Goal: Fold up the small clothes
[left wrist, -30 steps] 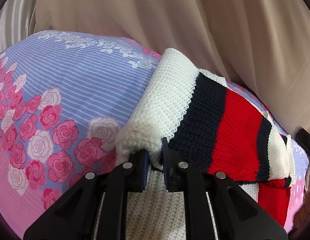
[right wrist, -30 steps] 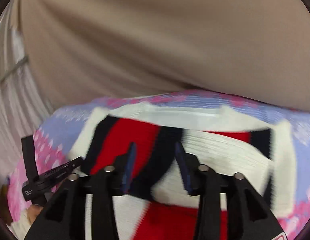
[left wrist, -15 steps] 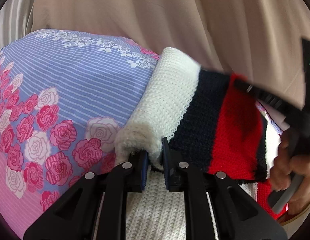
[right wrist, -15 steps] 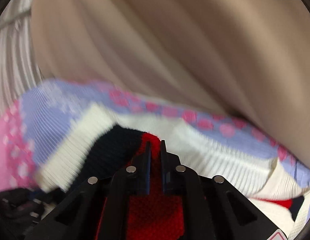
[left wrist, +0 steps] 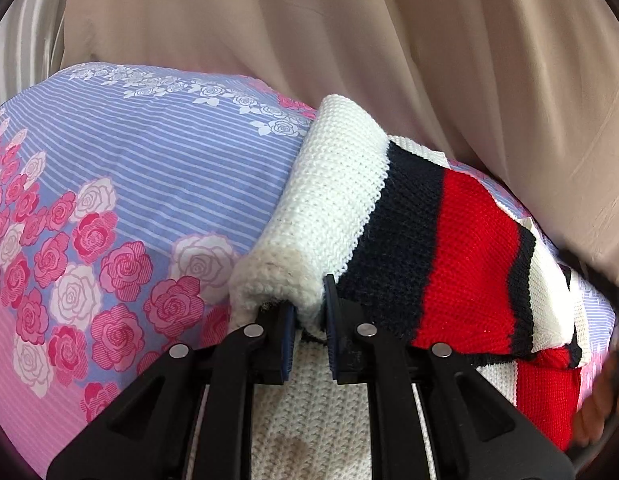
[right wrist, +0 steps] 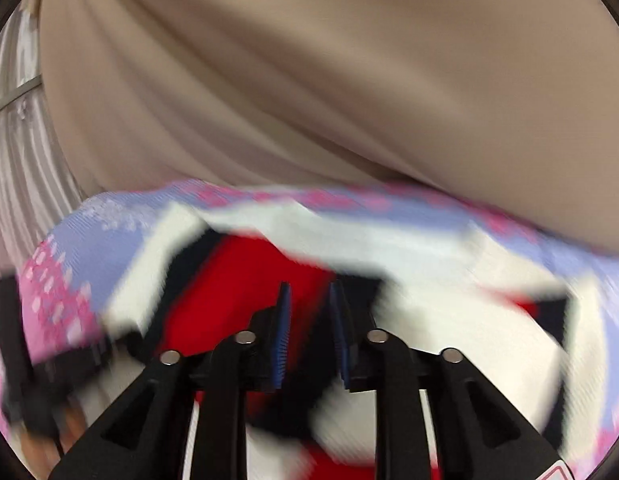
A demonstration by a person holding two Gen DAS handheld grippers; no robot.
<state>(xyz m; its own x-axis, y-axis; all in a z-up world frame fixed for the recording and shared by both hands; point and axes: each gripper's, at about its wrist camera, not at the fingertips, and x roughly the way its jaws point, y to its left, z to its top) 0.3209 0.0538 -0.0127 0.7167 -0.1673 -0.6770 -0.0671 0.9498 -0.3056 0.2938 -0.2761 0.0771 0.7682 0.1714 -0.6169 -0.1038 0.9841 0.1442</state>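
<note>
Nearest, the left gripper (left wrist: pixel 309 320) is seen clenched on the white rolled edge of the knitted sweater (left wrist: pixel 449 248); the fold's long axis runs from the fingers (left wrist: pixel 283 332) up and to the right, away from the camera, across the floral bedsheet (left wrist: pixel 129 184); in the blurred right view, the right gripper (right wrist: pixel 309 312) has just been opening, parted with nothing pinched, above the red stripe; beyond, a beige curtain (right wrist: pixel 309 80) hangs.
</note>
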